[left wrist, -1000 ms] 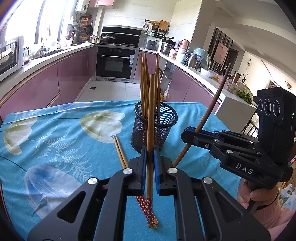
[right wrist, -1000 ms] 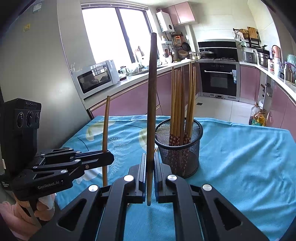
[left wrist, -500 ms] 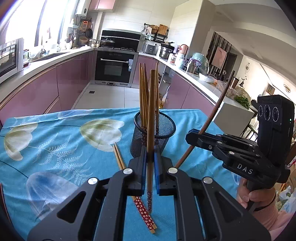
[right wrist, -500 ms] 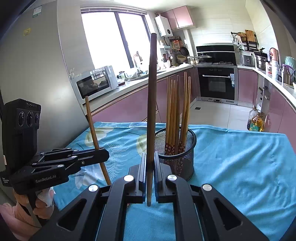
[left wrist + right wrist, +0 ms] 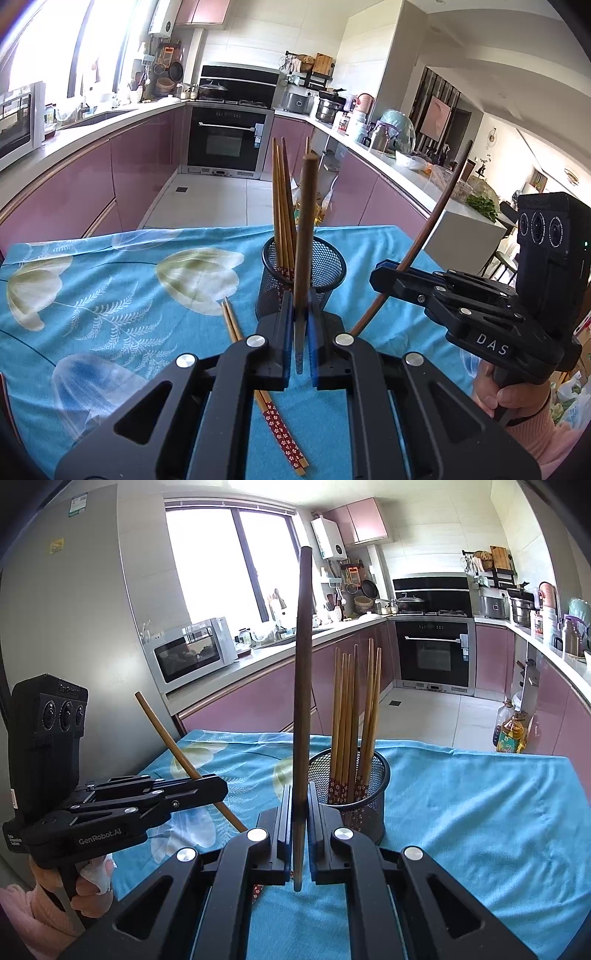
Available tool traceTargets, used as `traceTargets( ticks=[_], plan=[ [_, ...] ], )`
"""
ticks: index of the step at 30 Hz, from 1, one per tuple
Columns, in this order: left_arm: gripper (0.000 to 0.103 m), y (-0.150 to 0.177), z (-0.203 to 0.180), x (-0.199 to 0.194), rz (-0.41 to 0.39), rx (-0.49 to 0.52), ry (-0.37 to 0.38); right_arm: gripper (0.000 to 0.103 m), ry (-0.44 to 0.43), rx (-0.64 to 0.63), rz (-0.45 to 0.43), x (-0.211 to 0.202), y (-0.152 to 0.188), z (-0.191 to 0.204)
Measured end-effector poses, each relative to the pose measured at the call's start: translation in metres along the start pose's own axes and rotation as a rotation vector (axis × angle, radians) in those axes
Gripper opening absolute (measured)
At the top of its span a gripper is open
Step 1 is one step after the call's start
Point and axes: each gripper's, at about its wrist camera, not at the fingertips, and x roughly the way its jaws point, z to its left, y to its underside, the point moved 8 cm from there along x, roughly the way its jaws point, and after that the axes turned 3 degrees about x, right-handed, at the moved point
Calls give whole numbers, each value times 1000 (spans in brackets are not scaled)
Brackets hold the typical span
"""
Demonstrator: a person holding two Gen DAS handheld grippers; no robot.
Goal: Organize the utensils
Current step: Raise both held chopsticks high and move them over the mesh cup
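Wooden stuff first: two loose chopsticks (image 5: 258, 391) lie on the table, just left of the holder, mostly hidden under the left gripper
Holder: black mesh cup (image 5: 364, 794) near the middle of the table, toward the far edge, with a bunch of chopsticks (image 5: 351, 720) standing in it, patterned ends down
Left gripper (image 5: 298, 328): jaws narrow, clamped on a light brown chopstick (image 5: 305, 236), held upright in front of the cup
Right gripper (image 5: 298, 812): also pinched tight, on a darker chopstick (image 5: 301, 686), upright, just left of the cup in its own view
Table: blue floral cloth (image 5: 110, 295) covers it
Background: pink kitchen cabinets (image 5: 491, 657), black oven (image 5: 225, 136), microwave (image 5: 192, 653) on the counter
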Motion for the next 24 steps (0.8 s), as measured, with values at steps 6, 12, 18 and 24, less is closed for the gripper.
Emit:
traceTargets(
  ticks=[6,12,18,24],
  plan=[
    [8,-2,0,0,-5,3,0,6,3,-5,-10,-2,-5,1],
    [8,-6,1,0,-12,4,-1,6,7,-8,-22,-5,-10,0],
    [8,-16,1,-6,-34,10,-7,6,8,-12,-41,-8,-17,0],
    [8,-26,1,-13,-57,20,-11,6,3,-13,-55,-9,-24,-1]
  ],
)
